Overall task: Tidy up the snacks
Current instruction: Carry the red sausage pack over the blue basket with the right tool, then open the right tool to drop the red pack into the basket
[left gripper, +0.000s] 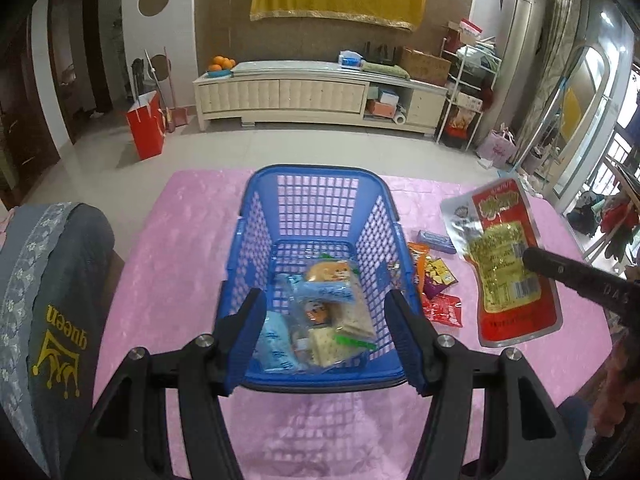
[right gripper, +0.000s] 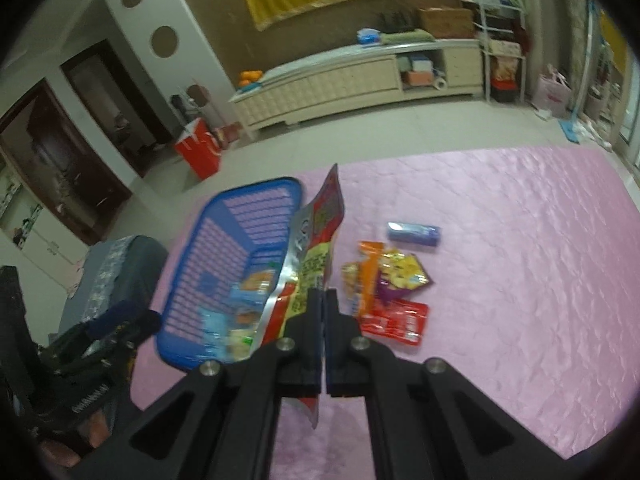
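Note:
A blue plastic basket (left gripper: 312,172) (right gripper: 256,186) stands on the pink tablecloth (left gripper: 180,240) and holds several wrapped snacks (left gripper: 328,300). My left gripper (left gripper: 324,336) hangs open above the basket's near end, with nothing between its fingers. To the right of the basket, a large red and silver snack pouch (left gripper: 504,264) (right gripper: 320,216) is lifted off the table. My right gripper (right gripper: 324,300) (left gripper: 532,258) is shut on that pouch's lower half, and the pouch leans toward the basket's right wall.
Several small snack packets (left gripper: 436,280) (right gripper: 384,280) and a blue packet (left gripper: 436,240) (right gripper: 414,234) lie on the cloth right of the basket. A chair back in a grey cover (left gripper: 48,280) stands at the table's left. The right view is blurred.

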A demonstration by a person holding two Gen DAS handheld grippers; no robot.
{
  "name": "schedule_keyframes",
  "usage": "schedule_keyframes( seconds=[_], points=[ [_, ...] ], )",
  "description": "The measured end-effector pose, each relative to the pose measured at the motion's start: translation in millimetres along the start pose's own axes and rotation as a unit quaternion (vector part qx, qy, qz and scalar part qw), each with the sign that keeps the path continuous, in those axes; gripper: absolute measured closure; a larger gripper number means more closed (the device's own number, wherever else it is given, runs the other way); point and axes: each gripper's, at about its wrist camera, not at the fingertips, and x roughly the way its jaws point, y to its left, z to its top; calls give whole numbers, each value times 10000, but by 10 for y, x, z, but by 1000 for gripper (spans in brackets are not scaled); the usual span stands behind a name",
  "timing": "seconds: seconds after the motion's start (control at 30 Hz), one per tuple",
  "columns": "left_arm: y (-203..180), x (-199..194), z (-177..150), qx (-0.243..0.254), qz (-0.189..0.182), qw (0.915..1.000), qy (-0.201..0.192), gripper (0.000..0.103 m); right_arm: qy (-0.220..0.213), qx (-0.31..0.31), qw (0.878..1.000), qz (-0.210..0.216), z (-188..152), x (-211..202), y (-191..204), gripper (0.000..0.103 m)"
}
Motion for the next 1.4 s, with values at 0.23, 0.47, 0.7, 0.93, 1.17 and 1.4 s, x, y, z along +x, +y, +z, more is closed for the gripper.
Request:
schedule_keyframes(
  seconds=[0.23, 0.47, 0.7, 0.93, 1.17, 1.4],
  points=[
    [293, -32, -10, -137, 78, 9999, -65, 44, 71, -334, 9992, 224, 56, 139, 399, 100],
    [516, 112, 8, -304, 65, 9995, -5, 44, 242, -581, 9978, 210, 146, 420, 648, 100],
    [613, 322, 48, -321, 25, 9995, 76, 44, 458, -775, 9959, -10, 254, 767, 735, 100],
    [610, 530, 77, -170, 12, 9997, 149, 44, 585, -972, 9927, -415, 295, 1023, 729, 100],
    [598, 637, 88, -126, -69, 9997, 222, 44, 621, -1170, 9898, -533, 294, 1201, 698, 100],
    [571, 565, 63, -100, -135, 9997, 204, 44, 677, -1373, 9864, -605, 210, 1139, 720, 85]
  ],
)
